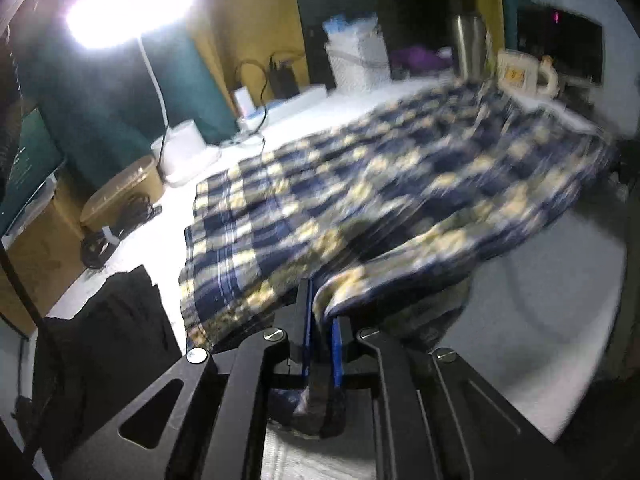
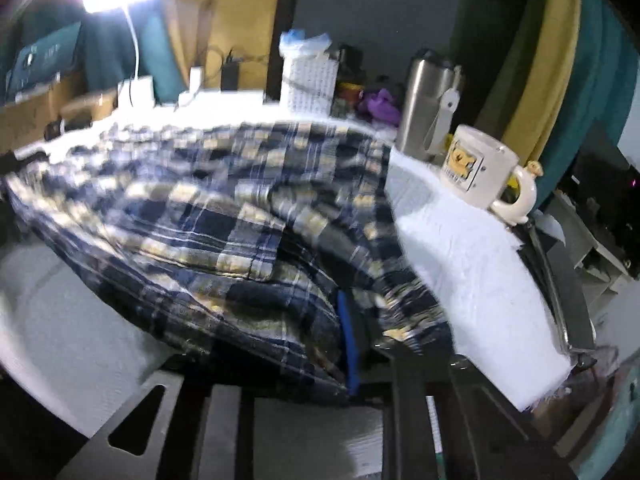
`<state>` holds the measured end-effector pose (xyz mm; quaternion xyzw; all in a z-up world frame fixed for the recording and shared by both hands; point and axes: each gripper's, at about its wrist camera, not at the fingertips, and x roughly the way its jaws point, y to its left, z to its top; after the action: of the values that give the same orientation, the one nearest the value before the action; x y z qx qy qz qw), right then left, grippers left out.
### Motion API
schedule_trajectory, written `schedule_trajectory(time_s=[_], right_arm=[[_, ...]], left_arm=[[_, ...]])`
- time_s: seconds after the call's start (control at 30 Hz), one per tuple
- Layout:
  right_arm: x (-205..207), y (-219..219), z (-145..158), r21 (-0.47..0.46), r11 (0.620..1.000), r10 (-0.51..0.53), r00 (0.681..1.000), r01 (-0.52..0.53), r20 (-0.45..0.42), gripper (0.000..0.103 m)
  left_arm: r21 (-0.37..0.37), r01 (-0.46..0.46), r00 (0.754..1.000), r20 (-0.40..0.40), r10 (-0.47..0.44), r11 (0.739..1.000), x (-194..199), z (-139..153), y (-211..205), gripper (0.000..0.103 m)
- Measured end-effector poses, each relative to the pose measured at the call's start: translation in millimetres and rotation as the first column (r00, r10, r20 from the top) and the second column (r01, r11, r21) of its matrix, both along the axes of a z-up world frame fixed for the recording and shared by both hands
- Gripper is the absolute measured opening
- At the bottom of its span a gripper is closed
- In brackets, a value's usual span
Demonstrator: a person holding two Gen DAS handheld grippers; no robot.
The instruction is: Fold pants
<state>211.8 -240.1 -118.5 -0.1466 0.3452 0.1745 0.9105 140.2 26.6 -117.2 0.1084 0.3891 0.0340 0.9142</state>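
Both grippers' jaws pinched onto plaid pants, cloth bunched between them

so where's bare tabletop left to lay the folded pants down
Bare white table runs between the plaid pants and the right edge, below the mug. Another patch lies between the pants and the black cloth. The back edge is crowded.

My left wrist camera sits low over the white tabletop, looking forward and downward along its black fingers. My right wrist camera looks likewise. Both sit close, sharing the blue-and-cream plaid pants, cream printed mug and steel tumbler.
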Motion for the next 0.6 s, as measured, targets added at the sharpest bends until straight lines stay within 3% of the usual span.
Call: schedule_trajectory(time_s=[0.1,0.23,0.33,0.6], right_arm=[[-0.6,-1.2,19.2,0.015,1.0,-0.001,0.999,0.0,0.043,0.015],[-1.2,-5.9,42.7,0.043,0.999,-0.005,0.997,0.002,0.08,0.014],[-4.2,-9.7,56.1,0.069,0.998,-0.003,0.995,-0.004,0.101,0.013],[-21.0,-14.0,77.1,0.079,0.997,-0.002,0.99,-0.009,0.142,0.013]], left_arm=[[0.046,-0.022,0.999,-0.027,0.023,0.999,5.6,-11.4,2.9,0.017],[0.071,-0.055,0.998,0.036,0.052,0.996,1.1,-1.6,11.2,0.018],[0.05,-0.078,0.995,0.071,0.074,0.996,-5.3,9.3,21.1,0.005],[0.046,-0.07,0.981,0.182,0.06,0.997,-35.1,57.8,15.9,0.003]])
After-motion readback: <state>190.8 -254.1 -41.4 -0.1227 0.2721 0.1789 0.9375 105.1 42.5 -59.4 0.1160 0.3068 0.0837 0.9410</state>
